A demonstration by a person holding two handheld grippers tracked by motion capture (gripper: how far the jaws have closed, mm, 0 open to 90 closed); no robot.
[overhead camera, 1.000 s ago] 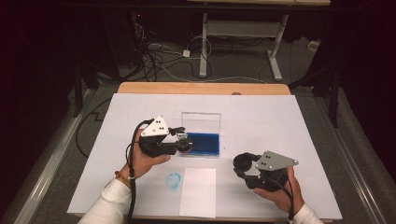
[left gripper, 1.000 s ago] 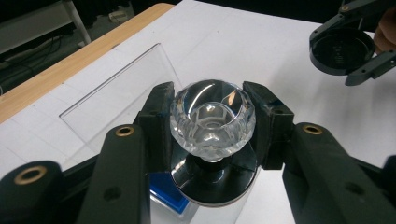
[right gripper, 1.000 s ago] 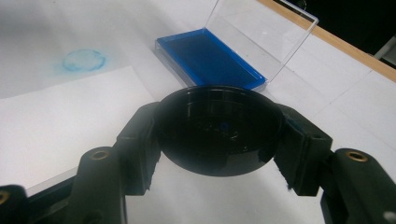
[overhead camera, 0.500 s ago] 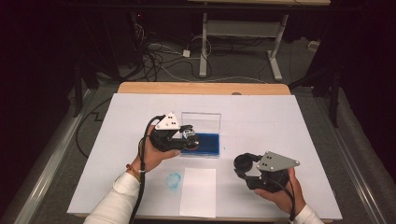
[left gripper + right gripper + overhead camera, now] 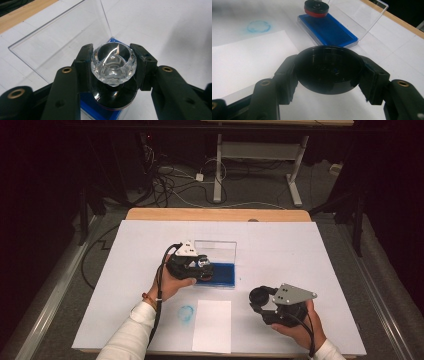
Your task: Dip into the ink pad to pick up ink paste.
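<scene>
White sheet (image 5: 300,250) spread across a wooden counter (image 5: 215,214), bare wood showing along the far edge. Dark room beyond, grey floor (image 5: 260,185) strewn with cables (image 5: 170,180), white legs of another desk (image 5: 255,155) at the far side.

On the sheet: one ink pad (image 5: 220,273), blue, in a clear case with its lid (image 5: 216,251) standing open on the far side; one slip of white paper (image 5: 212,325) near the front edge; one faint blue ring mark (image 5: 186,312) just left of the paper.

One stamp (image 5: 113,66), clear faceted knob above a round black base with a red rim, clamped by the knob in the left hand-held gripper (image 5: 113,67) and lowered onto the left end of the blue pad; base seen against the ink (image 5: 316,8) in the right gripper view, though actual contact hard to confirm. Pads (image 5: 83,65) pressed on either side of the knob.

One black round cap (image 5: 329,72), hollow side up, gripped at its rim in the right hand-held gripper (image 5: 329,75), held over the sheet near right of the paper, well apart from the pad.

Two hand-held grippers in all, each trailing a cable, each topped by a grey three-cornered plate (image 5: 295,294). Two hands, two white sleeves (image 5: 132,335) entering from the near side.
</scene>
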